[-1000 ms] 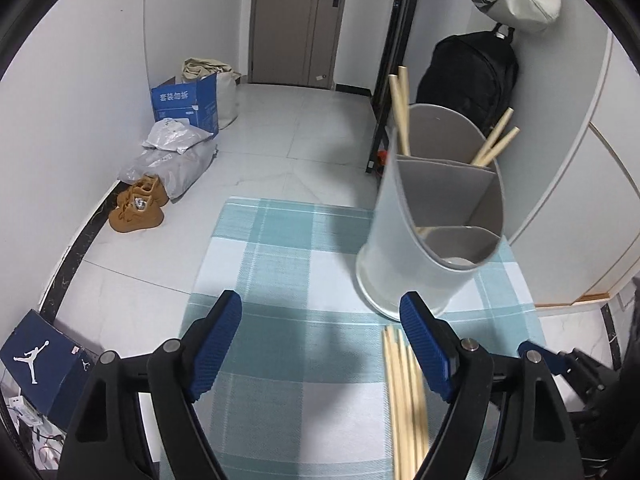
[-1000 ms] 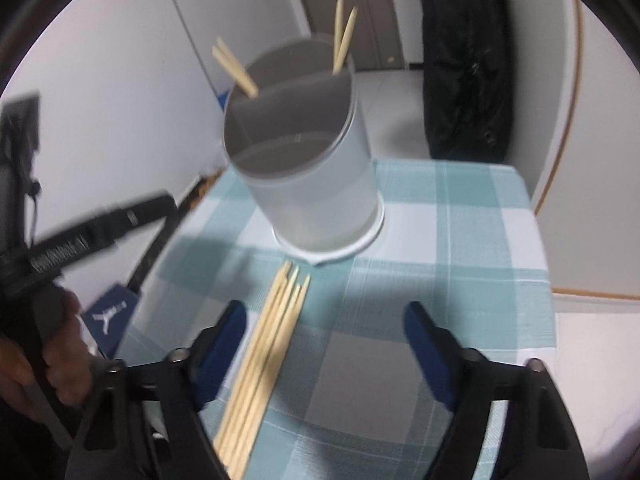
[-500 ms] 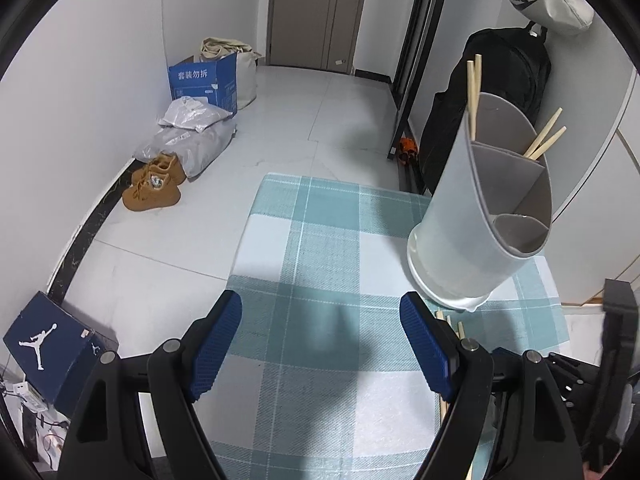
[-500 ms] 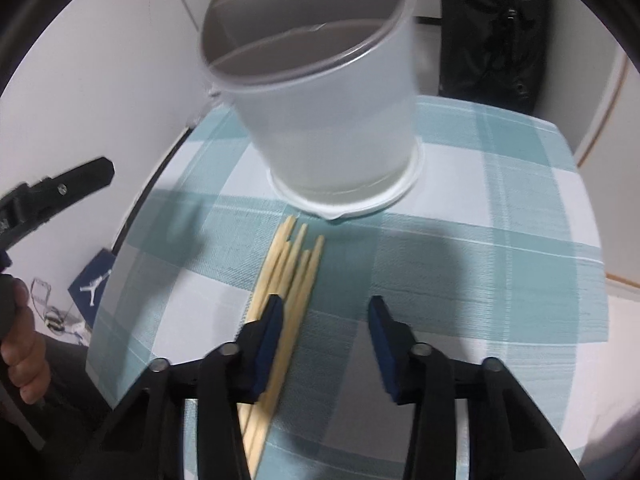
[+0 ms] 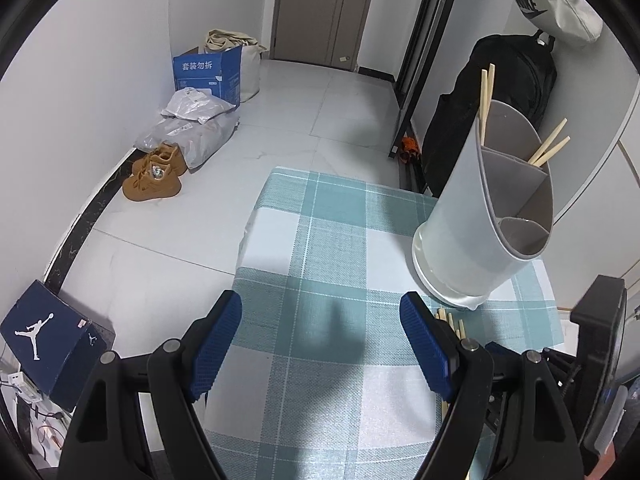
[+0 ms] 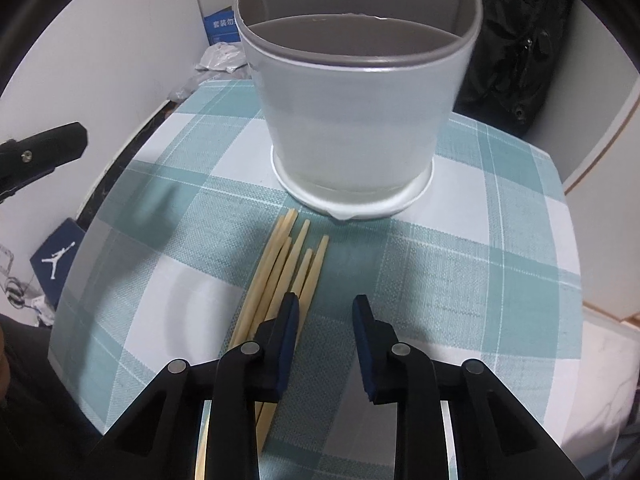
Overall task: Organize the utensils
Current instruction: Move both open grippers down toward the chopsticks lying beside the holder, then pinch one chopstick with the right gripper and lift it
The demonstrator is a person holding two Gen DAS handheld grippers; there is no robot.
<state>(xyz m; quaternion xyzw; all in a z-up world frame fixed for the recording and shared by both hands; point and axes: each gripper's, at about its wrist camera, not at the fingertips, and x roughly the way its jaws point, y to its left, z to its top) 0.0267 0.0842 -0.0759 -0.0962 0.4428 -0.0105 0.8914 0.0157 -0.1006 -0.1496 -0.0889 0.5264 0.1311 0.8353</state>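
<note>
My right gripper (image 6: pixel 326 312) has dropped toward the loose chopsticks (image 6: pixel 286 268) on the checked cloth (image 6: pixel 460 280), jaws just narrowing, nothing clamped, left gripper (image 5: pixel 320 340) wide and empty, divided utensil holder (image 5: pixel 480 216) with chopstick pairs (image 5: pixel 486 96) in two compartments, front one empty, Nike bag (image 5: pixel 560 4), Jordan box (image 5: pixel 44 340).

Open counter (image 5: pixel 340 360): bare cloth at 9 o'clock of the holder.
Obstacle: holder (image 6: pixel 352 120) at 12.
Low obstacle: chopsticks (image 6: pixel 288 264) lying at 6 of the holder.
</note>
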